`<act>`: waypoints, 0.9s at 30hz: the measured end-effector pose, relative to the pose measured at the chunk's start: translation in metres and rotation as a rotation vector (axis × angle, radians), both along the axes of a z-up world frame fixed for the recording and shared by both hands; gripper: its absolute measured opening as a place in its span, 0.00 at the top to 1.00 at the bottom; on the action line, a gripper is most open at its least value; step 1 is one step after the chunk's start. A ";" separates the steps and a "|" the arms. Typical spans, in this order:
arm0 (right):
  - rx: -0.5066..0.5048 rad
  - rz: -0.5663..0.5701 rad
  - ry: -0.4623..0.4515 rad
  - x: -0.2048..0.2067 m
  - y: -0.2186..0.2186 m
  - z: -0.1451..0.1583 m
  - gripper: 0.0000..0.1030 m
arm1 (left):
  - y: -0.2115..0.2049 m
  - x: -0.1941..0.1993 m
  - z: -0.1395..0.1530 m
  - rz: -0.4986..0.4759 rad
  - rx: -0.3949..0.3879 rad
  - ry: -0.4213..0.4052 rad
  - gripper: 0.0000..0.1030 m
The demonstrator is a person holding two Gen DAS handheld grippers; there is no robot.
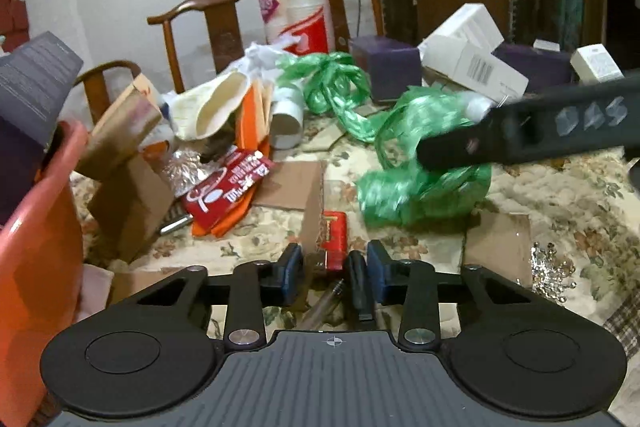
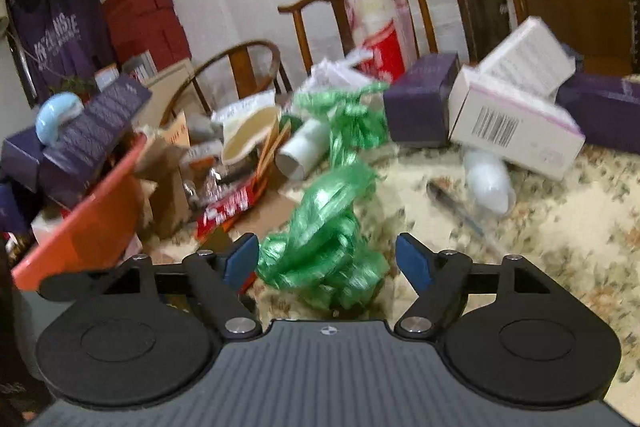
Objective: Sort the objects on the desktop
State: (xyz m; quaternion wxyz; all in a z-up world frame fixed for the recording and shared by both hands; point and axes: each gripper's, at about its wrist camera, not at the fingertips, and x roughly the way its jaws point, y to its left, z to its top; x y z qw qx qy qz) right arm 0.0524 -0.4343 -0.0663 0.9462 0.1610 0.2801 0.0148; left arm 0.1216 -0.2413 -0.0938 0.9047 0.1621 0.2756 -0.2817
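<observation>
Right wrist view: right gripper (image 2: 327, 259) spread wide around green plastic ribbon (image 2: 324, 251), pads not touching. Left gripper (image 1: 334, 269) narrowed beside small red box (image 1: 333, 239) near bench (image 1: 568, 195) front edge; contact unclear. Risk: trailing ribbon dragging neighbouring clutter.

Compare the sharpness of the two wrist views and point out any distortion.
Left wrist view: mostly sharp, the red packet and barcode box crisp; only the other gripper's finger crossing the green plastic looks smeared. Right wrist view: motion-blurred throughout, the green plastic and pen streaked. Both views: fisheye bending at the edges, dim warm light.
</observation>
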 end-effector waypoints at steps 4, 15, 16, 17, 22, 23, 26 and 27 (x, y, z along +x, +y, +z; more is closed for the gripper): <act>-0.001 -0.011 -0.004 0.010 0.001 -0.012 0.20 | 0.004 0.000 0.004 -0.008 -0.021 -0.010 0.90; -0.088 -0.007 -0.086 0.001 0.002 0.002 0.73 | 0.021 0.000 0.026 0.021 -0.080 -0.034 0.91; -0.092 -0.008 -0.098 -0.002 0.000 0.006 0.76 | 0.023 -0.001 0.030 0.020 -0.084 -0.044 0.91; -0.094 -0.010 -0.108 -0.006 -0.003 0.011 0.76 | 0.024 -0.002 0.033 0.021 -0.088 -0.050 0.91; -0.099 -0.127 -0.056 -0.016 -0.035 0.016 0.67 | 0.024 -0.007 0.038 0.017 -0.098 -0.059 0.91; -0.108 -0.150 -0.047 -0.018 -0.041 0.015 0.64 | 0.024 -0.008 0.038 0.014 -0.101 -0.059 0.91; -0.058 -0.236 -0.067 -0.034 -0.059 0.015 0.16 | 0.023 -0.008 0.037 0.011 -0.103 -0.057 0.91; -0.061 -0.251 -0.090 -0.040 -0.060 0.017 0.15 | 0.022 -0.007 0.037 0.010 -0.105 -0.053 0.91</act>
